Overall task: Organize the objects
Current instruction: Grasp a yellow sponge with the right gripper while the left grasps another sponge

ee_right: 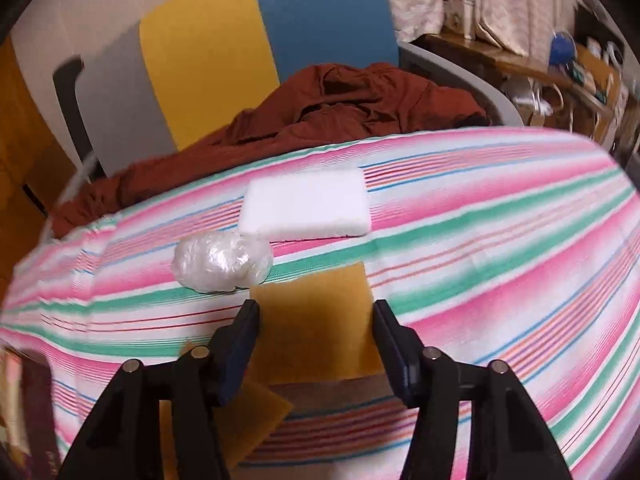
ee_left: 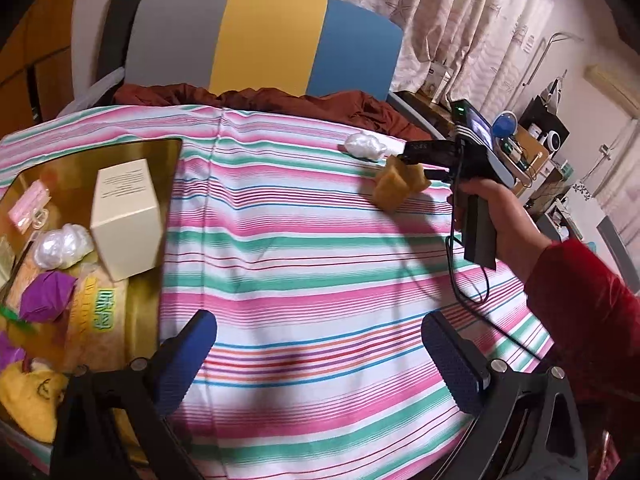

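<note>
Left wrist view: the left gripper (ee_left: 316, 364) hovers with jaws apart and empty over the striped bed (ee_left: 304, 248), beside the gold tray (ee_left: 160, 152) already holding a cream box (ee_left: 124, 216) and other bits. Across the bed, the right gripper (ee_left: 420, 168) carries a yellow sponge (ee_left: 394, 186), lifted off the bed.

Right wrist view: its jaws are clamped on that sponge. 2 things remain on the bed: a plastic wad (ee_right: 222, 262) and a white foam pad (ee_right: 306, 208). The step looks like transport; next, carry the sponge to the tray and release.
</note>
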Demonstrator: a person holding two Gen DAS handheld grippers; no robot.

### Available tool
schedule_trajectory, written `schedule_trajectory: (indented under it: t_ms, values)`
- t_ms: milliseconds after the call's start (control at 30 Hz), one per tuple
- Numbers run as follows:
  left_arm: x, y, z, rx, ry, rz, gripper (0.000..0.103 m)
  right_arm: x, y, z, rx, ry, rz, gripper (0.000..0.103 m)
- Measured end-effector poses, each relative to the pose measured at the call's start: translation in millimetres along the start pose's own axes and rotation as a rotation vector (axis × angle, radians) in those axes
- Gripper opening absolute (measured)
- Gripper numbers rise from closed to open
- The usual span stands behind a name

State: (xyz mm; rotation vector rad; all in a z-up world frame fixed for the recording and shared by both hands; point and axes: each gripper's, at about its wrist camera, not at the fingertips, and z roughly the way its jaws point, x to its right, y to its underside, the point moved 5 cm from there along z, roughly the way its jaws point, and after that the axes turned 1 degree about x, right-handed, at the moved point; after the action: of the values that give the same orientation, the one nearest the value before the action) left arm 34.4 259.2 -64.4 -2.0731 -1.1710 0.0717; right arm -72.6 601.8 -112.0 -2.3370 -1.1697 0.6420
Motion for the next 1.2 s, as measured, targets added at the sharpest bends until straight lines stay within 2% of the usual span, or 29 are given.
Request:
schedule_trajectory:
  t_ms: [67, 300, 433, 567, 667, 767, 867, 1067, 1100, 1133, 1167, 1200]
  values:
    - [3, -3, 3, -0.002, 0.008, 0.000, 0.103, 10, 6, -13, 0.034, -0.027, 0.056, 0.055]
    - [22, -19, 17, 0.011, 0.000, 0.042, 0.103, 56, 38, -57, 0.145, 0.021, 0.212, 0.055]
    - [41, -41, 34, 0.036, 0.008, 0.075, 0.103, 70, 63, -79, 0.212, 0.094, 0.222, 0.055]
    - [69, -68, 71, 0.026, 0.003, 0.174, 0.103, 68, 85, -84, 0.273, 0.125, 0.186, 0.055]
    - [90, -89, 102, 0.012, 0.011, 0.272, 0.103, 62, 86, -93, 0.325, 0.139, 0.156, 0.055]
    - [107, -104, 134, -0.016, 0.009, 0.336, 0.103, 58, 87, -92, 0.336, 0.141, 0.137, 0.055]
    - [116, -113, 165, -0.037, -0.032, 0.381, 0.103, 63, 88, -86, 0.313, 0.154, 0.159, 0.055]
    - [124, -111, 201, -0.010, -0.092, 0.479, 0.103, 69, 95, -92, 0.347, 0.183, 0.200, 0.055]
    - [125, -110, 204, -0.007, -0.100, 0.489, 0.101, 70, 95, -92, 0.345, 0.182, 0.203, 0.055]
    - [125, -109, 207, -0.006, -0.105, 0.495, 0.093, 70, 96, -92, 0.345, 0.187, 0.205, 0.055]
    - [127, -108, 210, -0.005, -0.081, 0.496, 0.078, 70, 96, -92, 0.347, 0.190, 0.205, 0.055]
    - [127, -106, 212, -0.007, -0.057, 0.493, 0.071, 70, 96, -93, 0.352, 0.193, 0.201, 0.055]
